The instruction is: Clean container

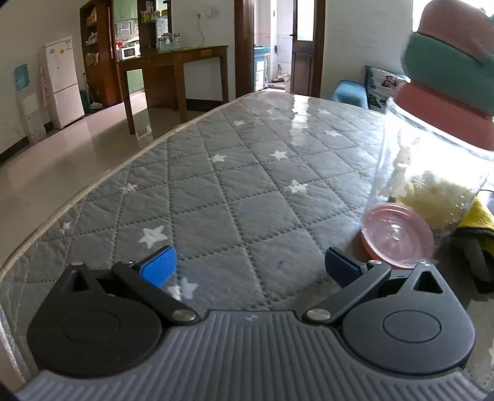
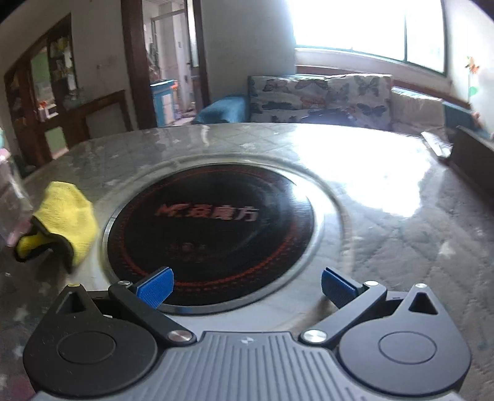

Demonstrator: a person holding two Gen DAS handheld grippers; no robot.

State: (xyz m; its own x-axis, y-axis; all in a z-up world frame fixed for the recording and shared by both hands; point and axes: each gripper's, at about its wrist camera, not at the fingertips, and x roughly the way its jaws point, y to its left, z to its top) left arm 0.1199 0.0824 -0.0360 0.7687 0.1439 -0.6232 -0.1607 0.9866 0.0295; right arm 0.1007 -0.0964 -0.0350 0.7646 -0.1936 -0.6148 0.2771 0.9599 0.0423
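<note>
Container (image 1: 432, 172) stands upright on the table (image 1: 216, 191), yellow cloth (image 2: 66, 216) right behind it, so I can reach both. Left gripper (image 1: 250, 268) and right gripper (image 2: 247, 285) both hang spread wide, holding nothing.

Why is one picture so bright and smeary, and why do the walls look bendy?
Right wrist view: the window is blown out white, its glare washes over the table, and the cloth and hob are smeared by motion. Left wrist view: sharper, with a streak of shine on the table cover; the jar is cut off at the edge. Both lenses are fisheye, so straight lines curve.
</note>
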